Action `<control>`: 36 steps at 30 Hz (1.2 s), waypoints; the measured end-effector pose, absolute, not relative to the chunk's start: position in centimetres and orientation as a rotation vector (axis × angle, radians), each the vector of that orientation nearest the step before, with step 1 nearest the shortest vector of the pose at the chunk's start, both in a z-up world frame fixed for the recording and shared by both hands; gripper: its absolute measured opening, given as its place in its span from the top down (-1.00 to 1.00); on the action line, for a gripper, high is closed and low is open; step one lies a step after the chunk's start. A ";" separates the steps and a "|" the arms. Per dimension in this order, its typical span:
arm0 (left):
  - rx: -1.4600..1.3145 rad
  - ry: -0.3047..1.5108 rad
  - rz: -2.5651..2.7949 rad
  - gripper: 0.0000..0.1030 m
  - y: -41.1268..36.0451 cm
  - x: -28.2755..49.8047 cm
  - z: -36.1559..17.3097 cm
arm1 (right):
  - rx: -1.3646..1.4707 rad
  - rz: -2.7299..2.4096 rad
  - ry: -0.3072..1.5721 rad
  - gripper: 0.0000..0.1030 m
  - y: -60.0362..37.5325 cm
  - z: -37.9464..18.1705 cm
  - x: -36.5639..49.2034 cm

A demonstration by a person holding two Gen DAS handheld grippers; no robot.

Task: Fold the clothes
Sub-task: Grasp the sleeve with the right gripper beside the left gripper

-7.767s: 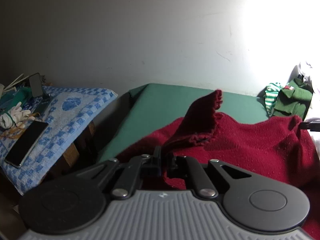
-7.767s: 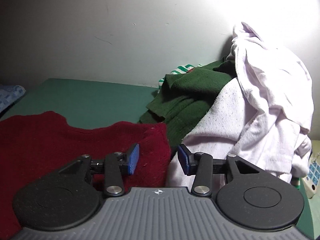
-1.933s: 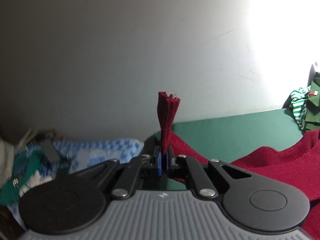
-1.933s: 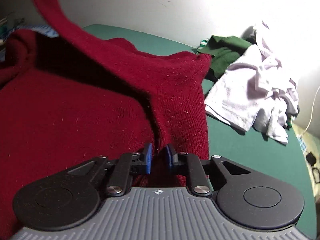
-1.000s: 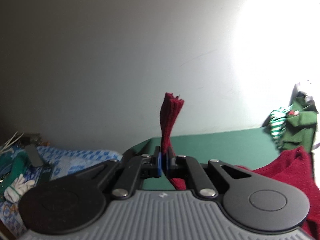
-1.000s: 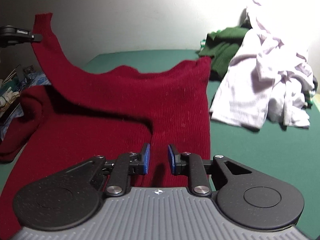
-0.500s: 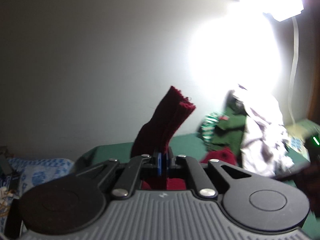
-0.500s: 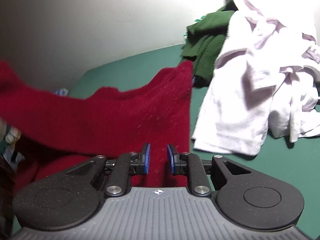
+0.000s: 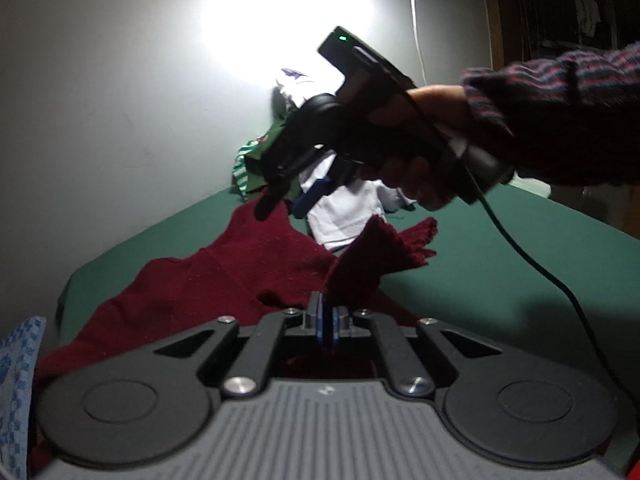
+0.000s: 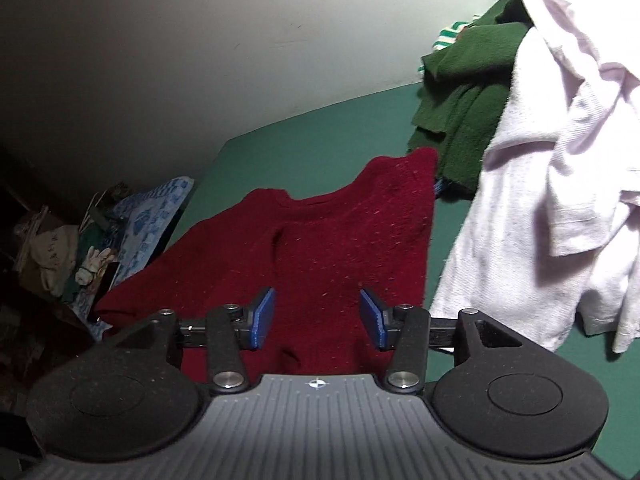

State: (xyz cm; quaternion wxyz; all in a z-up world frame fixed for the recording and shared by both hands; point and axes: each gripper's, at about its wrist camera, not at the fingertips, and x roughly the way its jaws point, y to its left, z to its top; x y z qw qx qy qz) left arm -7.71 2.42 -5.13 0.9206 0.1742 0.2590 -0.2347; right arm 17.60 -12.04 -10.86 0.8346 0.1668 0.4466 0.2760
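Left tool (image 9: 327, 322) clenched on red sweater (image 10: 340, 240) sleeve; right tool (image 10: 317, 317) just released, empty. Lay your sleeve flat across the body, clear of bed (image 9: 500, 264) edge.

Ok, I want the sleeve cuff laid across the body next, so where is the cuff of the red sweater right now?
In the left wrist view the cuff sticks up from the shut left gripper, above the red sweater on the green surface, just below the right gripper.

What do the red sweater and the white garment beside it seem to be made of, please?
Red sweater: looks like a wool-type knit, matte and fuzzy, with pale lint specks and a ribbed cuff. White garment: probably woven cotton, matte, with a fine twill-like texture and soft creases.
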 end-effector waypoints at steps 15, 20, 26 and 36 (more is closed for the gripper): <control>0.260 0.531 -0.487 0.92 4.1 -8.7 -2.7 | 0.354 0.687 1.027 -0.01 -9.6 -14.1 15.3; 0.243 0.532 -0.471 0.92 5.1 -8.6 -2.1 | 0.397 0.623 0.985 0.01 -8.6 -15.2 16.4; 0.238 0.544 -0.468 0.92 5.8 -9.3 -1.9 | 0.424 0.642 1.004 0.92 -8.0 -15.4 17.3; 0.201 0.585 -0.613 0.92 5.7 -11.7 -1.9 | 0.462 0.598 0.921 0.93 -11.9 -12.3 14.5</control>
